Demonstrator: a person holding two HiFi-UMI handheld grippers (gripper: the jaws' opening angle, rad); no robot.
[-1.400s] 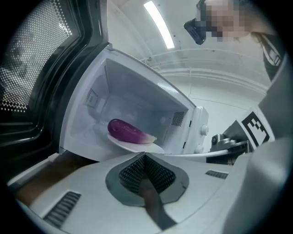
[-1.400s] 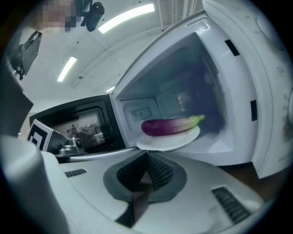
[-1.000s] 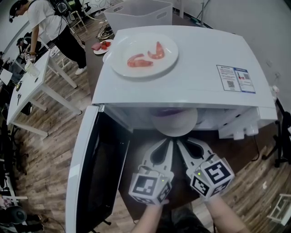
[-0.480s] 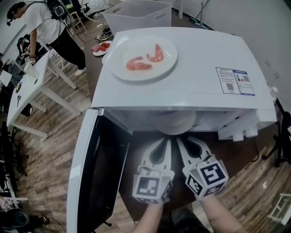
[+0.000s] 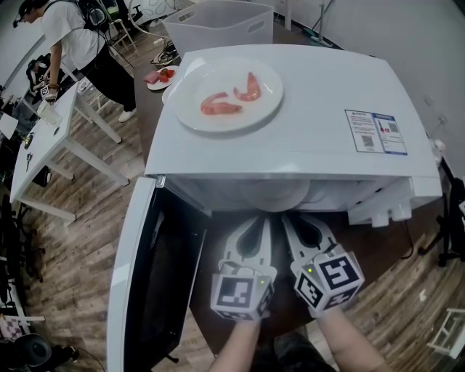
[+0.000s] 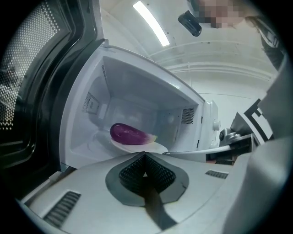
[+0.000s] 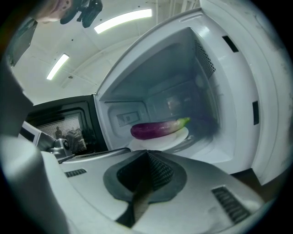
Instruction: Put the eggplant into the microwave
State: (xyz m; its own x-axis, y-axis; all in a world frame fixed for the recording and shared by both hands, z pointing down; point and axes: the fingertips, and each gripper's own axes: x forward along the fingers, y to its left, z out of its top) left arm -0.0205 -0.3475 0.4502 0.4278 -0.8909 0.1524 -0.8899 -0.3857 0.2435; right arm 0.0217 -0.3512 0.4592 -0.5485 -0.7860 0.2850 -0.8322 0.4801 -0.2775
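As both grippers sit before the open oven, jaws pointing in, the scene runs so:

Microwave [image 5: 290, 109]: white, on a brown table [image 5: 378, 247], seen from above in the head view; white cavity, lit and showing in both gripper views.
Door [image 5: 138, 290]: swung wide open at the left, dark mesh window facing the grippers.
Bin [image 5: 218, 22]: pale plastic, behind the microwave.
Person [image 5: 80, 36]: stands far off at upper left, beside a white table [image 5: 51, 145].
Top plate [image 5: 269, 102]: white, on the microwave roof toward its left rear, carrying two shrimp [image 5: 221, 104].
Inner plate [image 7: 158, 141]: white, on the cavity floor; only its front edge [image 5: 272, 195] peeks out under the roof in the head view.
Left gripper [image 6: 144, 155]: jaws clenched together with nothing between them, tips just outside the door opening, apart from the inner plate; in the head view [image 5: 260, 219] it lies close beside the right one.
Right gripper [image 7: 147, 153]: jaws pressed together and empty, tips near the cavity's front edge [image 5: 287, 218].
Eggplant [image 7: 158, 128]: purple with a green stem end, lying on its side on the inner plate inside the microwave [image 6: 129, 134], clear of both grippers.
Sticker [image 5: 374, 131]: printed label on the roof's right side; print too small to read.
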